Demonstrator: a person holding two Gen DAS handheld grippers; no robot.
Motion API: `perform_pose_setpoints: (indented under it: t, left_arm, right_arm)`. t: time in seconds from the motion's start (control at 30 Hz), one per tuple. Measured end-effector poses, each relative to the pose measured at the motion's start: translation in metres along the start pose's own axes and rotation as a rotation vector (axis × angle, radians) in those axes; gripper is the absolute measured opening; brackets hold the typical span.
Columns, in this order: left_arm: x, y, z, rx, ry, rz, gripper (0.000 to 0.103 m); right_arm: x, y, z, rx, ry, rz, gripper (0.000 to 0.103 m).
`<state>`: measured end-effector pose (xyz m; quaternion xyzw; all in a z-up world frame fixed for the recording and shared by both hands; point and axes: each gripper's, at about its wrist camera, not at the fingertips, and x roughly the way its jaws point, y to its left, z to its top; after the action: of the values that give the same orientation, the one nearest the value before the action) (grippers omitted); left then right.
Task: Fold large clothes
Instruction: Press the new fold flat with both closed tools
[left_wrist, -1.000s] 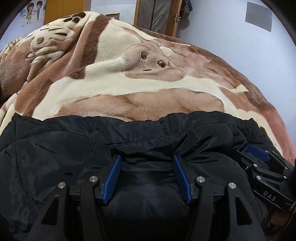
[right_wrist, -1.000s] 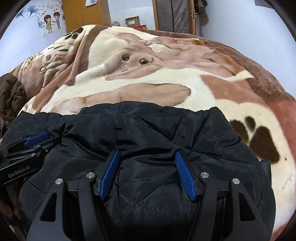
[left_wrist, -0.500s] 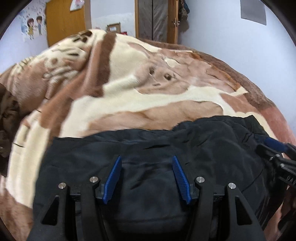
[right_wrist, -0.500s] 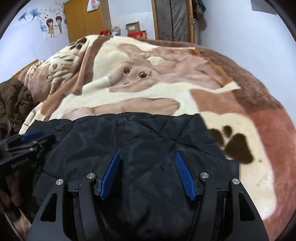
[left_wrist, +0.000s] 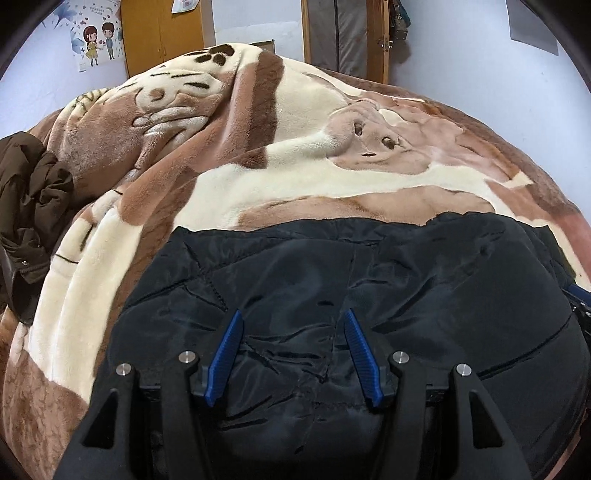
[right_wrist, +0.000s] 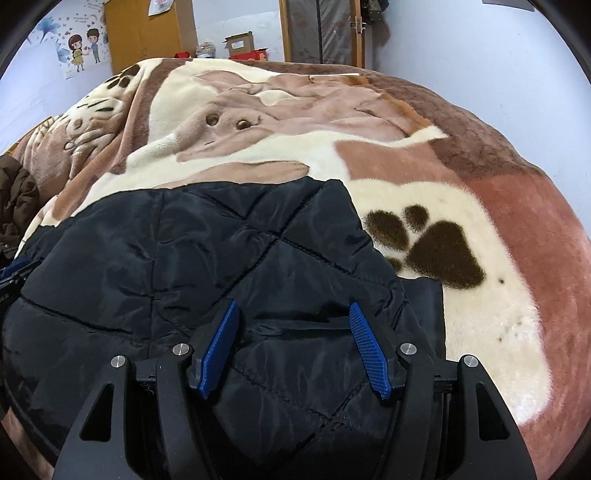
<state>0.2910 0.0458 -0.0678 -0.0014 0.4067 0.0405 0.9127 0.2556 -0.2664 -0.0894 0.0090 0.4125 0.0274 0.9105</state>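
**Both grippers parted above a folded black quilted jacket on the bed**

I have the black quilted jacket (left_wrist: 369, 295) lying as a compact bundle at the near edge of the dog-print plush blanket (left_wrist: 295, 184) that covers the bed; its far hem runs straight across, and in the right view a thinner flap pokes out at the near right side; a brown coat (left_wrist: 29, 195) is heaped at the left edge, well apart.

My left gripper (left_wrist: 291, 354) hovers over the jacket's middle with its blue pads spread and nothing pinched between them; my right gripper (right_wrist: 293, 347) stands likewise, pads apart over the quilted panel, no cloth gathered in; I judge neither is holding.

On handling: the shell looks like slick nylon over padding, so I expect it to be soft, bulky, springy and inclined to slide out of a shallow pinch; I would take hold at a stitched hem or corner, where the layers are thin enough for the pads to bite, one gripper per corner; a grab on the puffed middle would likely slip, and the fold may spring back open.
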Motion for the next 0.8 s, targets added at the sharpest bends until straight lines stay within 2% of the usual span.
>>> perform_pose_setpoints:
  t: [0.37,0.47,0.57,0.63,0.7,0.77,0.8]
  left_arm:
    - [0.008,-0.001,-0.004,-0.013,-0.005,-0.034,0.06]
    - [0.0,0.005,0.001,-0.026,0.009,-0.069,0.059]
    - [-0.024,0.025,0.007,-0.062,-0.033,-0.113,0.059]
    - [-0.033,0.044,0.011,-0.071,-0.064,-0.09,0.059]
    - [-0.033,0.068,0.014,-0.095,-0.074,-0.057,0.059]
    - [-0.022,0.092,0.016,-0.143,-0.051,-0.028,0.059]
    - [-0.016,0.1,0.015,-0.17,-0.038,-0.037,0.059]
  right_arm:
    - [0.013,-0.006,-0.007,0.016,-0.022,-0.022,0.062]
    - [0.01,-0.005,-0.005,0.003,-0.014,-0.03,0.062]
    - [0.002,-0.003,0.0,-0.003,0.001,-0.046,0.062]
    - [-0.008,0.002,0.007,-0.012,0.002,-0.06,0.062]
    - [-0.022,0.003,0.018,0.004,-0.03,-0.033,0.062]
    - [-0.029,0.006,0.031,0.013,-0.058,0.003,0.062]
    - [-0.028,0.009,0.036,0.011,-0.059,0.011,0.062]
